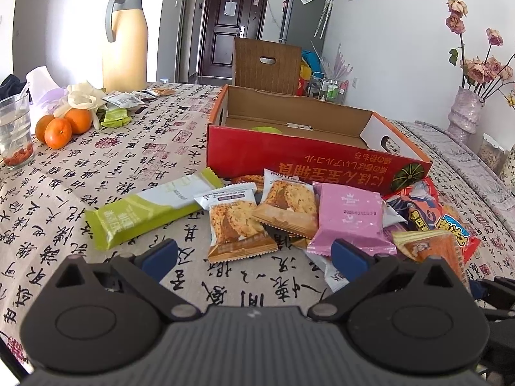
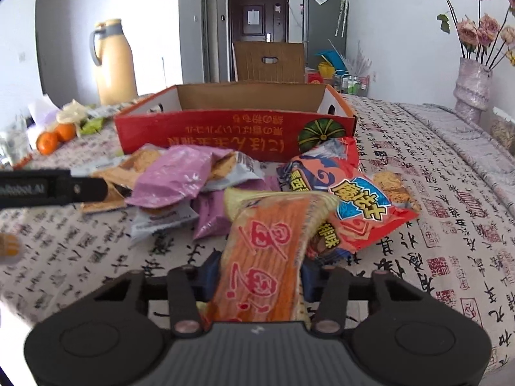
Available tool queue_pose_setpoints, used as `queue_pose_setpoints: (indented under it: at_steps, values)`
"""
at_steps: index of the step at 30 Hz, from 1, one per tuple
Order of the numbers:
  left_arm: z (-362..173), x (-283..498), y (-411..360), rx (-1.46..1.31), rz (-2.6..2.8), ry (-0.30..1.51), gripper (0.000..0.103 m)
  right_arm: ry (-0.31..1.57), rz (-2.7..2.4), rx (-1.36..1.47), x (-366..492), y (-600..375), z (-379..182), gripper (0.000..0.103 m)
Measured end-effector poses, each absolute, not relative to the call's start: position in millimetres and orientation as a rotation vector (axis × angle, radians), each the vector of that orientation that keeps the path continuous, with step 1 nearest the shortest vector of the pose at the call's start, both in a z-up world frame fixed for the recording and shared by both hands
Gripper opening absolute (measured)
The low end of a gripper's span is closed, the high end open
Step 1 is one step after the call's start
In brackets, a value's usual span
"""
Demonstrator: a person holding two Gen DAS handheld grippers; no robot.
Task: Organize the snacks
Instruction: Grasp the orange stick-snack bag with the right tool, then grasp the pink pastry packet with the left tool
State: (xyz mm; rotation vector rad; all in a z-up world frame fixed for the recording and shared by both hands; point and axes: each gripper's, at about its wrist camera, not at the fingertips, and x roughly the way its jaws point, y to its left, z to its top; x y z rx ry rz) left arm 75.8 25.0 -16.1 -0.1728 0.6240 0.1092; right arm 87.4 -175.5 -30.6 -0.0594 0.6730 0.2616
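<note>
Right tongs (image 2: 260, 270) are clamped on an orange snack packet (image 2: 264, 251), blue pads squeezing it from both sides, and the packet sticks up and away from the camera over the pile. Left tongs (image 1: 254, 257) are spread wide with nothing in them, hovering just above the tabletop (image 1: 96, 167) at the near edge of the snacks. The pile sits right in front of the red cardboard box (image 1: 309, 164): a long green bar (image 1: 145, 212) on the left, two cookie packets (image 1: 238, 225) in the middle, a pink packet (image 1: 351, 218) next to them, and a red chip bag (image 2: 357, 202) on the right. The box is open and looks mostly empty. Far left there are oranges (image 1: 58, 128), a glass (image 1: 14, 132) and a cream thermos jug (image 1: 125, 41).
</note>
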Motion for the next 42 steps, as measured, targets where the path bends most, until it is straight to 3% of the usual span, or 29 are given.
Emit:
queue_pose_setpoints:
  at_steps: [29,38,40,42]
  values:
    - [-14,134,-28,-0.119,0.002,0.671,0.103,0.563,0.250,0.072,115,-228,-6,0.044]
    - [-23,151,-45,-0.076,-0.024,0.692,0.077,0.575,0.256,0.091,120,-236,-10,0.044]
    - [-24,151,-47,-0.068,-0.042,0.691,0.065,0.579,0.257,0.095,121,-235,-11,0.044]
    - [-23,150,-48,-0.066,-0.052,0.687,0.063,0.581,0.259,0.097,121,-236,-11,0.044]
